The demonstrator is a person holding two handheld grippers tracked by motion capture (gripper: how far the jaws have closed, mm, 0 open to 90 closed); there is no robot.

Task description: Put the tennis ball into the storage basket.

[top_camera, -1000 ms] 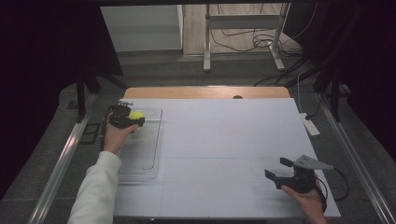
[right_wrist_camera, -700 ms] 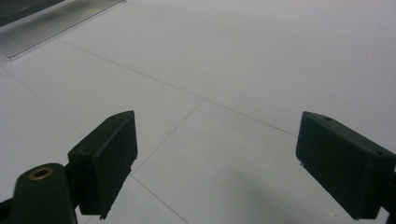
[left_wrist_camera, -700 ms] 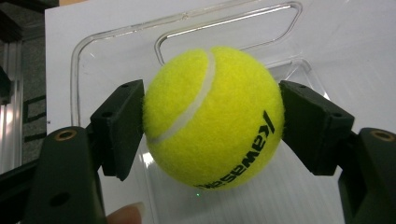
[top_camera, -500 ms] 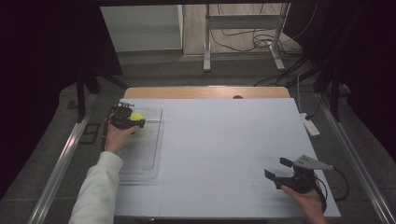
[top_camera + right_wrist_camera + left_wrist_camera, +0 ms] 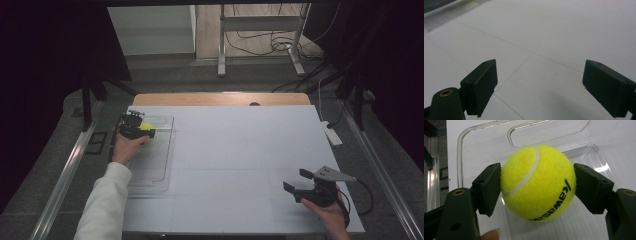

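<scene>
High camera over the table (image 5: 240, 150); two close claw-mounted cameras.

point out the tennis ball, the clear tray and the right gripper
tennis ball (image 5: 537, 182): left gripper view, middle of its yellow felt
clear tray (image 5: 159, 172): high view, bare floor near its front edge
right gripper (image 5: 298, 180): high view, midway between its fingertips
</scene>
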